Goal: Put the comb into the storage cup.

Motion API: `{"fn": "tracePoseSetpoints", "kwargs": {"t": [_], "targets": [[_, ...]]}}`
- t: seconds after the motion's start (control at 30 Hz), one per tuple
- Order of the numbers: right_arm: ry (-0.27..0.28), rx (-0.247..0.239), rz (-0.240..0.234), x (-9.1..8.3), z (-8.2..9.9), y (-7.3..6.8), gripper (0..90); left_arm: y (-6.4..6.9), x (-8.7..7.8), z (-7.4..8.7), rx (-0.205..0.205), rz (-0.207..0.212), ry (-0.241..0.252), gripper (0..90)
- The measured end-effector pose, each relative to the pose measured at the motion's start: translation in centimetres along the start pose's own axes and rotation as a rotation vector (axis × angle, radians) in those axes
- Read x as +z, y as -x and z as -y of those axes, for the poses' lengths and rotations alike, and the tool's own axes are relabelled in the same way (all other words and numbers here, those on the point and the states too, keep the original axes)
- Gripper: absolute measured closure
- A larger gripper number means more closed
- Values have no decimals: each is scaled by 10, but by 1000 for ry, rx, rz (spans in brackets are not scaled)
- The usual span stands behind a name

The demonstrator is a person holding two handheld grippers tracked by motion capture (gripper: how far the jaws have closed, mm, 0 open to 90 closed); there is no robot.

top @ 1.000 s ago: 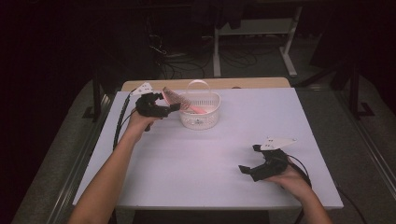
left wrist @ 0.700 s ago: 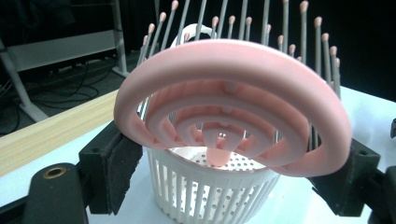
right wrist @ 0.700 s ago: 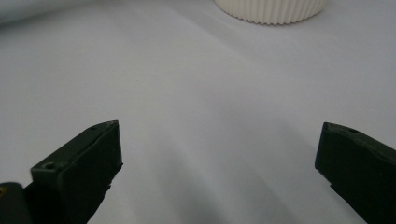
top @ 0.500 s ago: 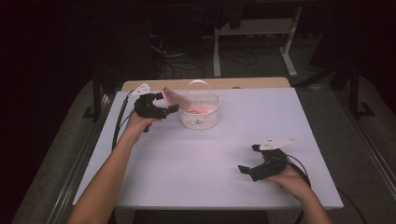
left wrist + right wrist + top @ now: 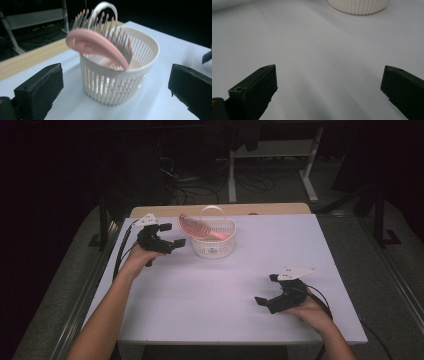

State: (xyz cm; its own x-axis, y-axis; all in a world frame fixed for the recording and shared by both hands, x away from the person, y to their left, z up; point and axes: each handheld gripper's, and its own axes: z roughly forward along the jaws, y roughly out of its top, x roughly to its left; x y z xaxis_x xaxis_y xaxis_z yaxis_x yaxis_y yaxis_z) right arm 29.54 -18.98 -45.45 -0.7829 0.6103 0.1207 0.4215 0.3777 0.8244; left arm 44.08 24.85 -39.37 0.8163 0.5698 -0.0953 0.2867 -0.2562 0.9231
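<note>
A pink plastic hairbrush (image 5: 199, 228) leans in the white slatted plastic basket (image 5: 214, 246) at the white surface's (image 5: 210, 300) far edge. The left hand-held gripper (image 5: 169, 236), jaws just opened wide, holds nothing beside it. The right hand-held gripper (image 5: 265, 290) rests open and empty, well apart.

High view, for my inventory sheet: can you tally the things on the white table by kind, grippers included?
Pink plastic hairbrush: 1
White slotted plastic basket with a loop handle: 1
Black two-jaw grippers: 2, the left gripper and the right gripper
Total: 4
</note>
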Motion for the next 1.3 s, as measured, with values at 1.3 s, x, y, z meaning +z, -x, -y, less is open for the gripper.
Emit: {"fn": "tracePoseSetpoints", "kwargs": {"t": [1.3], "targets": [[9,0,17,-4,-1,-3,1,66,-66,59,37,-13,-61,0]]}}
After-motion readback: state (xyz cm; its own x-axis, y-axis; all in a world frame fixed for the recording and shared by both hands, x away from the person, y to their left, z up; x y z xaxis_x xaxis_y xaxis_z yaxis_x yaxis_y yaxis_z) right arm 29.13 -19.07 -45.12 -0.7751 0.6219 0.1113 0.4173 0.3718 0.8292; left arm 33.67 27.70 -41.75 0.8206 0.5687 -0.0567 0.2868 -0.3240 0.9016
